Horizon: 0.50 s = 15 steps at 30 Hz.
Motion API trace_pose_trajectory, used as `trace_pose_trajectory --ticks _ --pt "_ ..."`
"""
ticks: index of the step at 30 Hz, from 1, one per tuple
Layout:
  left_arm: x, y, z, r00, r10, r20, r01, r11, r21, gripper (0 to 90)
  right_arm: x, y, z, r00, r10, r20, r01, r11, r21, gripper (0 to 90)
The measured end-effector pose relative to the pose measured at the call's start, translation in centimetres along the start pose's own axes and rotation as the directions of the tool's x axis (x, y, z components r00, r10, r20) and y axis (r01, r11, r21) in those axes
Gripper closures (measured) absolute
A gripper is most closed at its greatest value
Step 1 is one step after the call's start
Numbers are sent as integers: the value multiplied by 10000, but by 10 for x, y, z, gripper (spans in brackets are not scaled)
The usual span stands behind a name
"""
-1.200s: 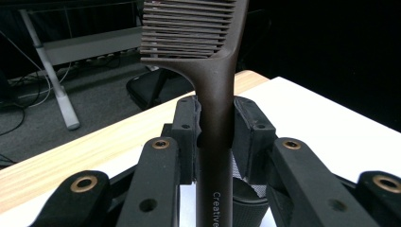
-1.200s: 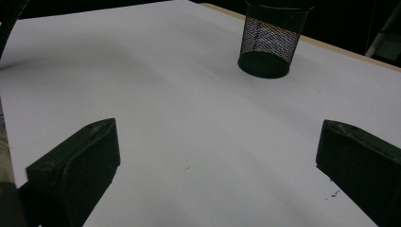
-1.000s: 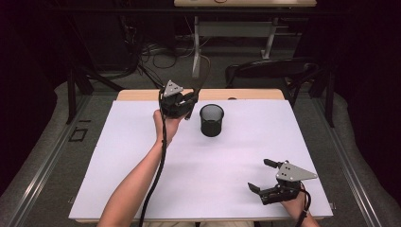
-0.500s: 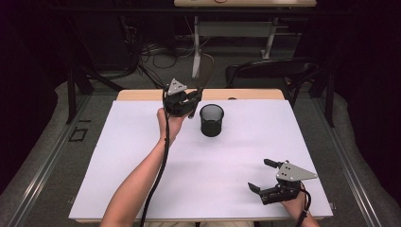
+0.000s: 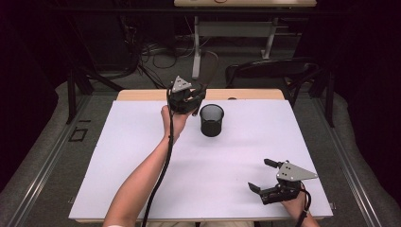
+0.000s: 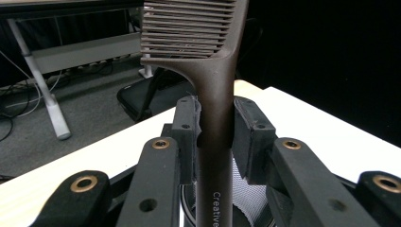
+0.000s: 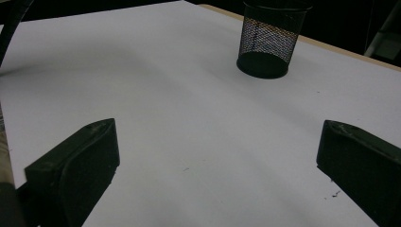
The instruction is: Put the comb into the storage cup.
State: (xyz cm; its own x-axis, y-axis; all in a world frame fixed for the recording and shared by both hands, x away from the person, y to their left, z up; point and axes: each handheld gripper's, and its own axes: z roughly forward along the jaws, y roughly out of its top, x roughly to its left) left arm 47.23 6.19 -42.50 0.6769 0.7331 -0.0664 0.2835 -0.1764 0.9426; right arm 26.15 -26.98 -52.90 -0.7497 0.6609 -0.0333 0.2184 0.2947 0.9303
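Observation:
A dark brown comb (image 6: 215,94) stands upright with its handle clamped between the jaws of my left gripper (image 6: 215,120); its teeth (image 6: 189,28) point left at the top. In the high view the left gripper (image 5: 195,94) is held in the air at the back of the table, just left of a black mesh cup (image 5: 211,120), and the comb (image 5: 208,68) rises above it. The cup's mesh (image 6: 248,198) shows below the jaws. My right gripper (image 5: 259,174) rests open near the front right edge with nothing between its jaws. From there the cup (image 7: 270,40) stands far ahead.
A white sheet (image 5: 123,156) covers the table, with a wooden strip (image 5: 142,94) bare along the back. A dark chair (image 5: 269,71) stands behind the table, beside a desk leg (image 5: 196,52) and floor cables (image 5: 151,56). The left gripper's cable (image 5: 163,165) trails along the forearm.
The left gripper has drifted slightly right with the comb, closer to the mesh cup. The right gripper has stayed put.

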Motion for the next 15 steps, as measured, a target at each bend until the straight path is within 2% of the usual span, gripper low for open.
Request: trace_pose_trajectory --ticks 4,15 --pt "-2 1 2 9999 111 38 -111 9999 -12 724 -1 0 -1 10000 90 27 -90 10000 -13 0" --pt "-5 2 11 9999 108 15 -108 9998 -141 724 -1 0 0 10000 67 -55 -67 10000 48 0"
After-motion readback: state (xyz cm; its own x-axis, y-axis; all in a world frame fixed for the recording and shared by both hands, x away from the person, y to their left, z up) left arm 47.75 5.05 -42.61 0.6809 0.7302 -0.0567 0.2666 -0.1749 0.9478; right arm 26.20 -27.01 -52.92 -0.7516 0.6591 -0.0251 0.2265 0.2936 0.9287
